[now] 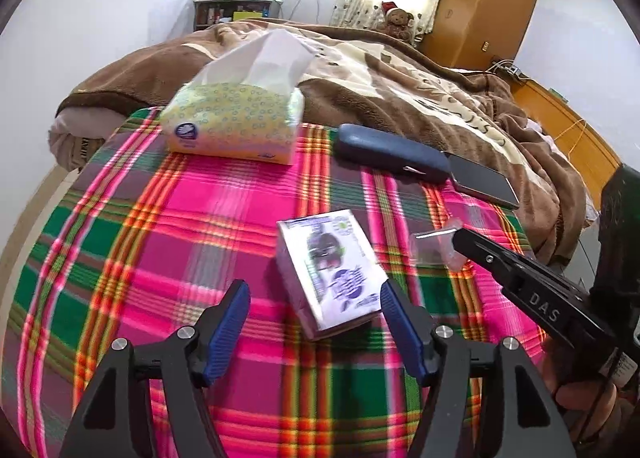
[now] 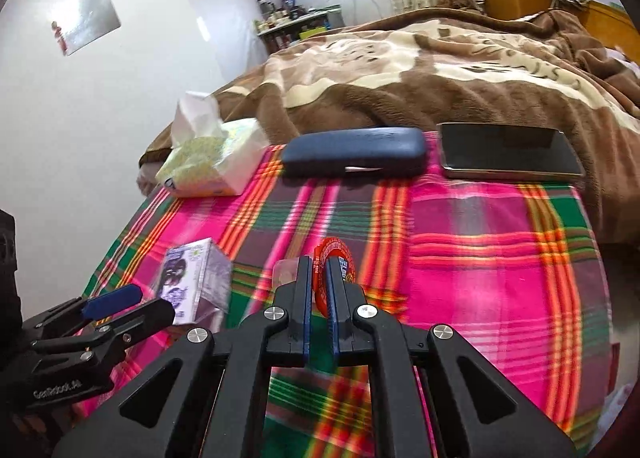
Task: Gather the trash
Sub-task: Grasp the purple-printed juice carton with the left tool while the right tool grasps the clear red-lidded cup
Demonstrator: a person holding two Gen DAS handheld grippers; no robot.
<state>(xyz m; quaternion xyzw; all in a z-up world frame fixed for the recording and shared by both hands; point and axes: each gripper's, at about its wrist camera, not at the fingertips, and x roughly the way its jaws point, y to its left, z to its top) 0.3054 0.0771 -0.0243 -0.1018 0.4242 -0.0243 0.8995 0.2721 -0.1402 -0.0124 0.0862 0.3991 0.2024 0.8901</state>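
Observation:
A small white and purple box [image 1: 332, 270] lies flat on the pink plaid blanket [image 1: 180, 218]. My left gripper [image 1: 314, 287] is open, its blue pads [image 1: 236, 318] on either side of the box's near end and not pressing on it. The same box [image 2: 196, 278] shows at the lower left of the right wrist view, with the left gripper [image 2: 116, 298] beside it. My right gripper [image 2: 318, 260] is shut on a red-ringed clear plastic wrapper [image 2: 344, 258]. In the left wrist view that wrapper [image 1: 436, 248] hangs at the right gripper's [image 1: 458, 236] tip, right of the box.
A yellow tissue pack [image 1: 236, 118], a dark blue glasses case [image 1: 392, 152] and a phone [image 1: 484, 182] lie along the far edge of the plaid blanket. Behind them a brown blanket [image 1: 400, 78] covers the bed. A wooden wardrobe [image 1: 480, 6] stands far back.

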